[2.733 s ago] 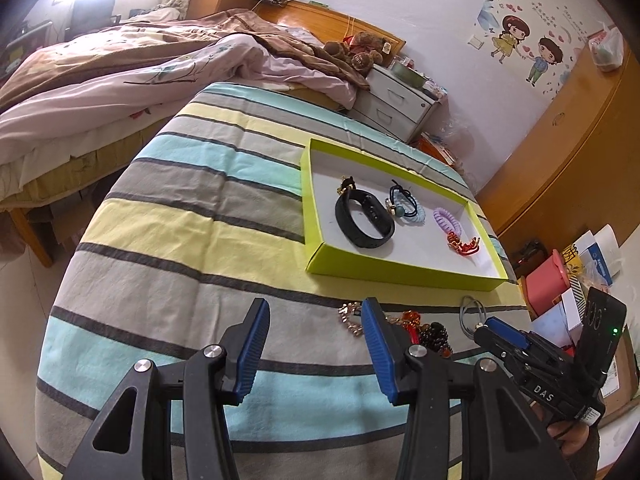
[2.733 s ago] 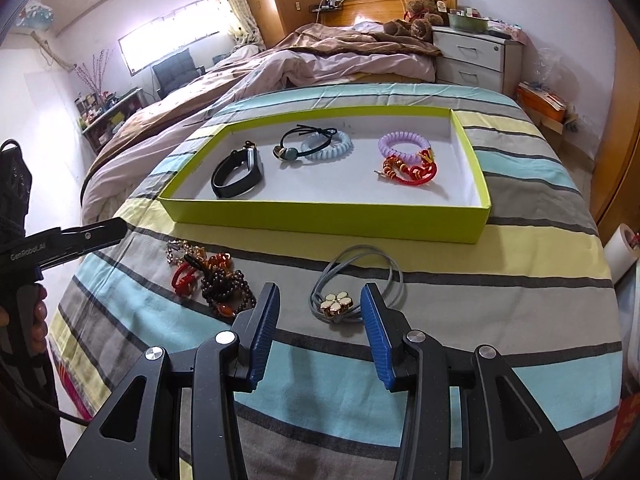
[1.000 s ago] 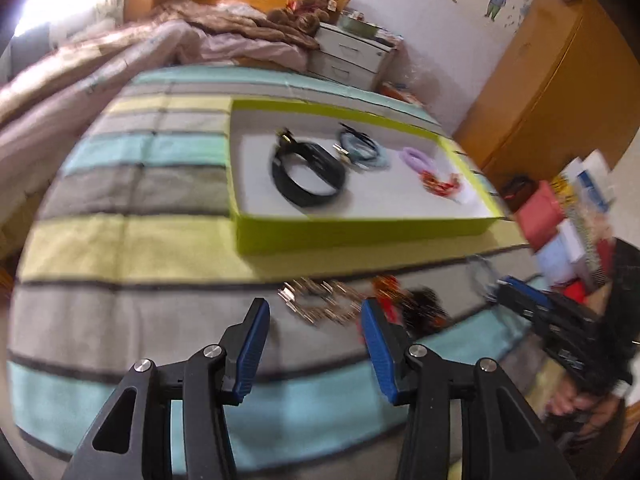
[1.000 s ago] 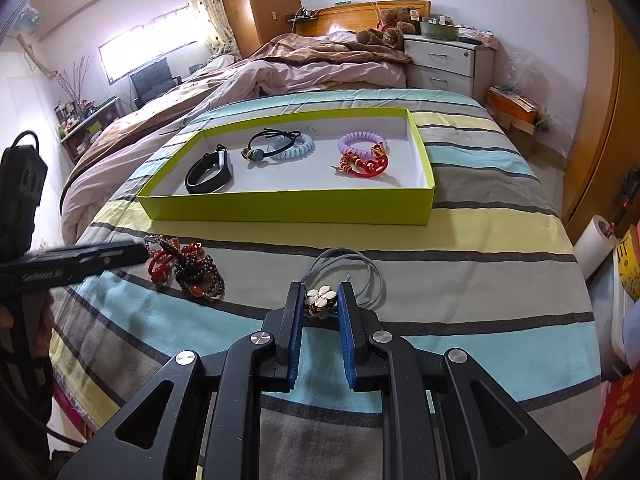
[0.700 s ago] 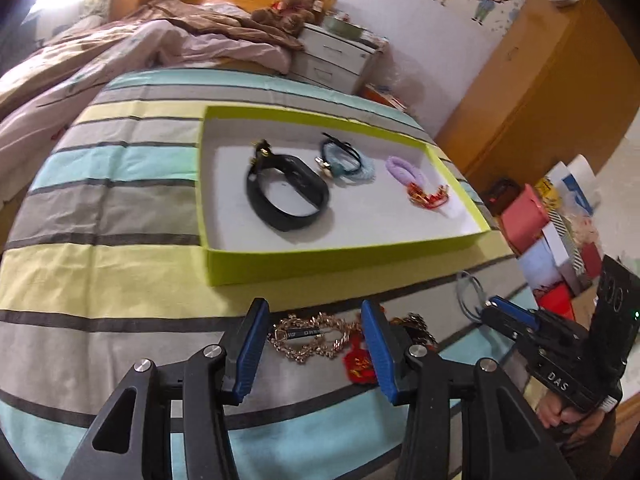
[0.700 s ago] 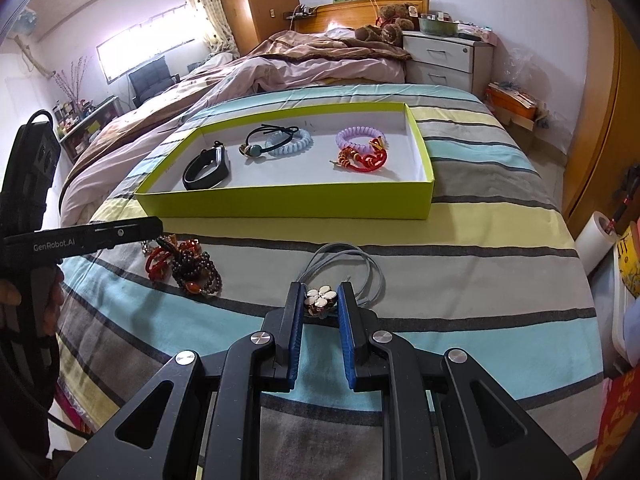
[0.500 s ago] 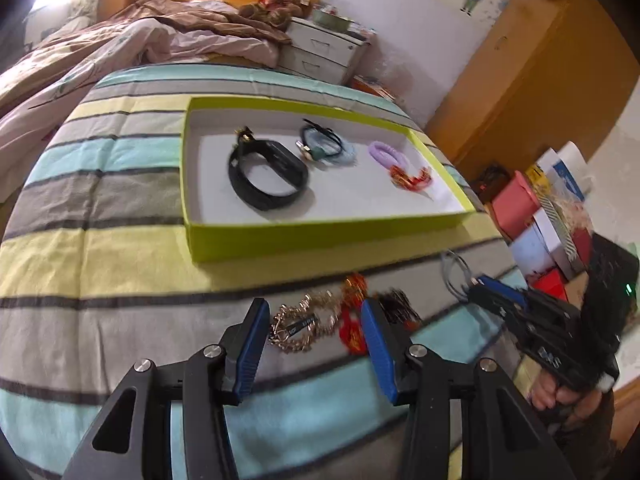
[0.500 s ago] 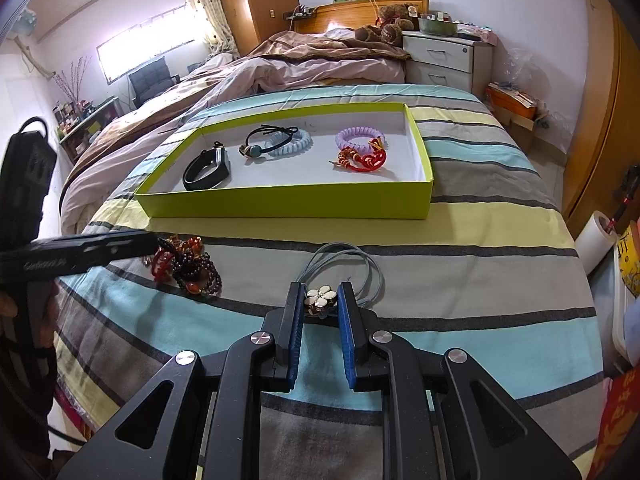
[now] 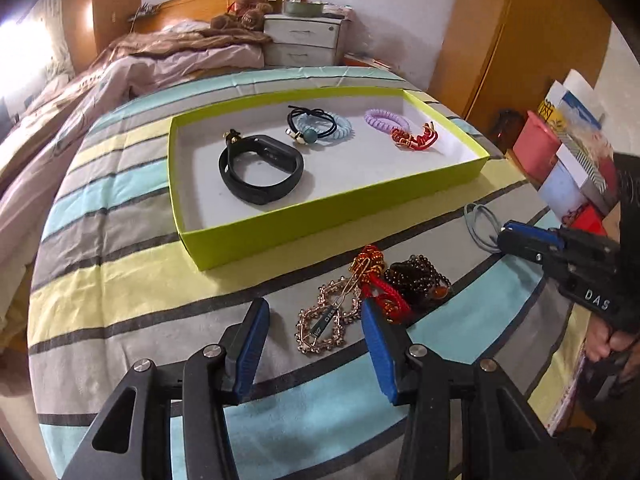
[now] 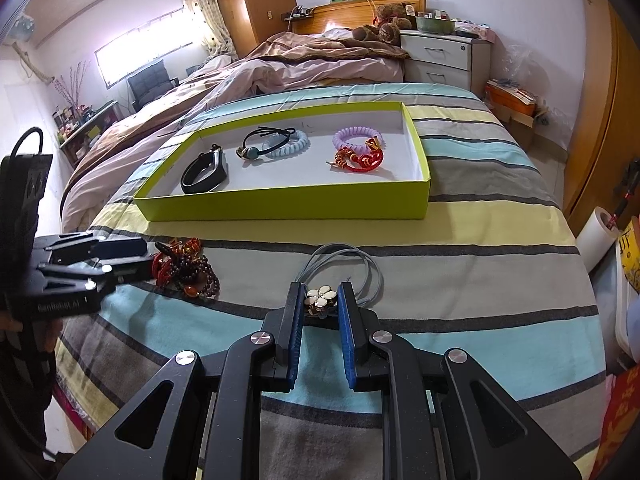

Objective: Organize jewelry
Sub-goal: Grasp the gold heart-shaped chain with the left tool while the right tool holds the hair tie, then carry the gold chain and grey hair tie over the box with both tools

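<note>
The right gripper (image 10: 319,312) is clenched on the flower charm (image 10: 320,297) of the grey cord hair tie (image 10: 352,268), which lies on the striped bed cover (image 10: 460,288) just in front of it, with the cord loops trailing to the far side of the charm. The green tray (image 10: 288,204) sits straight ahead, farther away, with its long side running left to right, so the tie most likely needs to go up, over the near wall, and down inside. There looks to be bare white floor in the tray on the near right, in front of the red bracelet (image 10: 360,160) and the purple coil tie (image 10: 358,136). The black band (image 10: 204,174) and the blue coil tie (image 10: 286,144) lie more to the left. The left gripper (image 9: 314,344) is released, its jaws wide apart around the gold chain (image 9: 326,320), not squeezing it. Right beside the chain are a red cord piece (image 9: 380,288) and dark beads (image 9: 418,278), all touching in one pile, so a grab there may lift more than one thing. The left gripper is nearer this pile; the right one is nearer the grey tie
</note>
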Action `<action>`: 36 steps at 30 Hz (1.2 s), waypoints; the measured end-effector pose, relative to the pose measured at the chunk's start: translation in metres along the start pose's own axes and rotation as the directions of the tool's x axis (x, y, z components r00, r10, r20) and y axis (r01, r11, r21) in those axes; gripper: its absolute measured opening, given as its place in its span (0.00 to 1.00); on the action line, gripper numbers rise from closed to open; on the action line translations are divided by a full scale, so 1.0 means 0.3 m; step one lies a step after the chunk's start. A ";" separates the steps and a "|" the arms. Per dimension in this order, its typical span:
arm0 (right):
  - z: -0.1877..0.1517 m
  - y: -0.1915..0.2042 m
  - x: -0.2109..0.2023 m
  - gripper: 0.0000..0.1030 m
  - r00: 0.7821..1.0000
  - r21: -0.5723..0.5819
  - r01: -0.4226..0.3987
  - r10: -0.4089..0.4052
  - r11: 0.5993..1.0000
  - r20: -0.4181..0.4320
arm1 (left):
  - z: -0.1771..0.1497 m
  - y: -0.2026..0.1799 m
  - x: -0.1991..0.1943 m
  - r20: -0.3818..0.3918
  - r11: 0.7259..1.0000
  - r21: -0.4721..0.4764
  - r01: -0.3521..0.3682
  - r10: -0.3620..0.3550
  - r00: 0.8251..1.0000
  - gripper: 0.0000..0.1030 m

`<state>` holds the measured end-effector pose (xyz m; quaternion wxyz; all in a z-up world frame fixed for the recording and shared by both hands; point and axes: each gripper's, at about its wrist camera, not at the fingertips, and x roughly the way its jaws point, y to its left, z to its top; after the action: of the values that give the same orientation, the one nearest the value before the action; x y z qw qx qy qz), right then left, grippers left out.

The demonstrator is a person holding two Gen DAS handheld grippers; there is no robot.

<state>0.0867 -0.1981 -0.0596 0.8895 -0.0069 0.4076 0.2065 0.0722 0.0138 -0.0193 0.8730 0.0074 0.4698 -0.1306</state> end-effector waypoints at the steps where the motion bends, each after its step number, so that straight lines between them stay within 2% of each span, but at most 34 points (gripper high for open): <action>1: 0.001 -0.002 0.001 0.17 1.000 0.001 -0.001 0.001 1.000 0.000 | 0.001 0.000 0.000 0.000 1.000 0.003 -0.001 0.001 1.000 0.46; 4: 0.001 -0.001 0.002 0.17 1.000 -0.001 -0.001 0.001 1.000 -0.001 | 0.007 -0.007 0.007 -0.007 1.000 0.020 -0.014 0.014 1.000 0.46; 9: 0.000 -0.002 0.004 0.17 1.000 0.004 -0.003 0.003 1.000 0.000 | 0.006 -0.047 0.015 -0.010 0.993 0.086 -0.082 0.083 0.997 0.46; 11: 0.001 -0.001 0.004 0.17 1.000 0.006 -0.004 0.004 1.000 0.000 | 0.007 -0.043 0.015 -0.011 0.994 0.079 -0.079 0.080 0.997 0.45; 15: 0.001 -0.003 0.005 0.17 1.000 0.004 -0.005 0.005 1.000 0.002 | 0.004 -0.041 0.009 -0.005 0.995 0.073 -0.073 0.074 0.997 0.32; 22: 0.003 -0.007 0.006 0.17 1.000 0.009 -0.005 0.005 1.000 0.002 | -0.001 -0.018 -0.002 0.004 0.998 0.030 -0.052 0.052 0.999 0.30; 23: 0.002 -0.008 0.005 0.17 1.000 0.010 -0.006 0.006 1.000 0.002 | -0.003 -0.014 -0.007 0.007 0.998 0.022 -0.050 0.050 0.999 0.25; 25: 0.002 -0.009 0.003 0.17 1.000 0.009 -0.006 0.006 1.000 0.005 | -0.006 -0.006 -0.014 0.012 0.999 0.012 -0.046 0.046 0.999 0.21; 36: 0.004 -0.002 -0.009 0.17 1.000 0.002 -0.004 0.004 1.000 0.013 | -0.017 0.022 -0.037 0.028 0.999 -0.028 -0.043 0.043 0.999 0.21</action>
<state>0.0862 -0.1993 -0.0568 0.8918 -0.0037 0.4019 0.2079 0.0636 0.0232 -0.0138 0.8823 0.0037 0.4587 -0.1055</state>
